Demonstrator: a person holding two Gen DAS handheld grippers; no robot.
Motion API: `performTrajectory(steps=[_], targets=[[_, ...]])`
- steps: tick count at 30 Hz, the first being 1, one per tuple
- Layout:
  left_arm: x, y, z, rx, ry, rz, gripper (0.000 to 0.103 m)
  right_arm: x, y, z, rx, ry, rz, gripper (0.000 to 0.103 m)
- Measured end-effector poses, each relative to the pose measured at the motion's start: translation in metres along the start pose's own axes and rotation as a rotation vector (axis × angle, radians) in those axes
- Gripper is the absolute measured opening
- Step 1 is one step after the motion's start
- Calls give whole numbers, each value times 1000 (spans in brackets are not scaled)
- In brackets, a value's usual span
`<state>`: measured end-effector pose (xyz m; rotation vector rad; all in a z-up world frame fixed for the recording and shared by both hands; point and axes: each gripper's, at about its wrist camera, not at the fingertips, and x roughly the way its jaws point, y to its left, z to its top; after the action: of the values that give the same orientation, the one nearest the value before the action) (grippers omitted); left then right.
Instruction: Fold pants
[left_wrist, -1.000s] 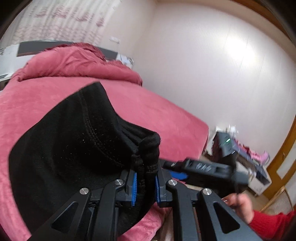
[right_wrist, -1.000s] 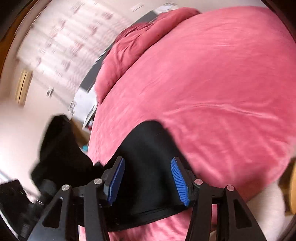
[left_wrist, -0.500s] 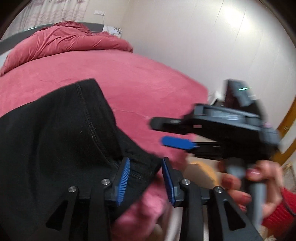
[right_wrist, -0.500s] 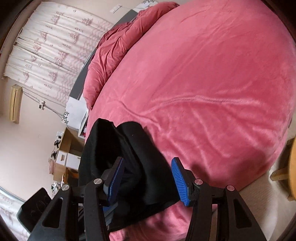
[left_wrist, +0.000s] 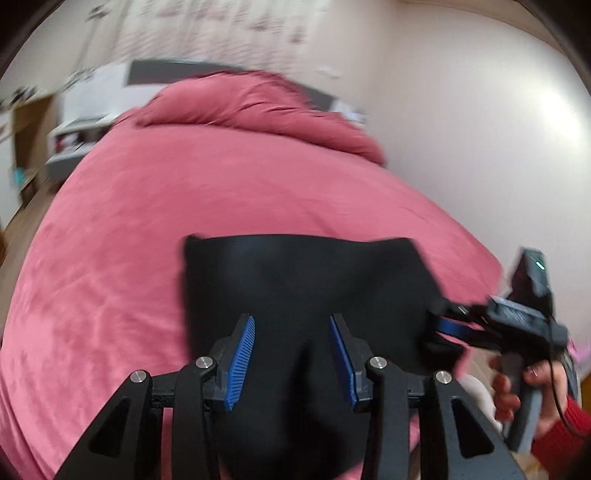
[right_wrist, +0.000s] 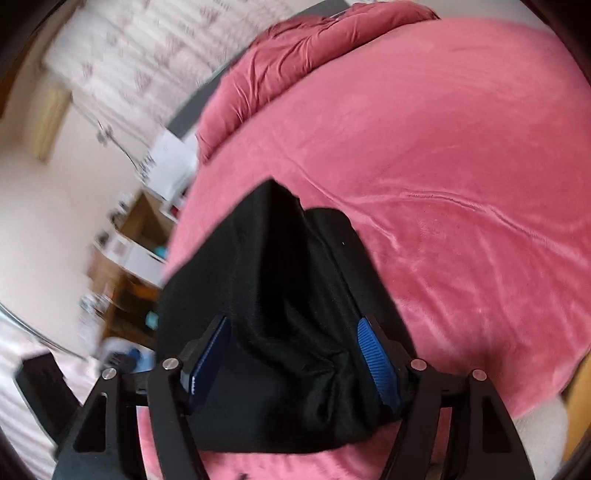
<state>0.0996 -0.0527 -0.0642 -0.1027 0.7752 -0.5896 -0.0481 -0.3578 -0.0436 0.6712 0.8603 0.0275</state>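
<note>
The black pants (left_wrist: 306, 288) lie folded in a flat rectangle on the pink bed (left_wrist: 155, 229), near its front edge. My left gripper (left_wrist: 291, 350) is open just above the near part of the pants, holding nothing. In the left wrist view my right gripper (left_wrist: 443, 326) sits at the pants' right edge, held by a hand in a red sleeve. In the right wrist view the pants (right_wrist: 280, 280) are a bunched black heap between the open fingers of my right gripper (right_wrist: 291, 350), with cloth lying in the gap.
A bunched pink duvet (left_wrist: 258, 107) lies at the head of the bed. A white wall (left_wrist: 480, 129) runs along the right side. Shelves and boxes (right_wrist: 125, 251) stand beside the bed on the left. The bed's front edge (right_wrist: 517, 398) drops off close to the pants.
My left gripper has let go of the pants' edge and opened wide. The pants have dropped flat onto the bed. Both cameras have swung to face the pants.
</note>
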Motion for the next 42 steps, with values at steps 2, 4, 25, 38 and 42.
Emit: performTrajectory(steps=[2, 4, 25, 38, 42], targets=[[16, 9, -2, -10, 56, 39, 42, 11, 8, -2, -39, 4, -61, 64], [19, 16, -3, -3, 65, 50, 42, 19, 25, -3, -113, 36, -51, 14], [60, -43, -32, 355, 72, 193, 47, 21, -14, 3, -37, -88, -135, 12], [17, -32, 18, 182, 11, 67, 47, -34, 65, 37, -331, -153, -99, 31], [52, -42, 38, 219, 88, 98, 47, 10, 98, 42, -454, -60, -110, 29]])
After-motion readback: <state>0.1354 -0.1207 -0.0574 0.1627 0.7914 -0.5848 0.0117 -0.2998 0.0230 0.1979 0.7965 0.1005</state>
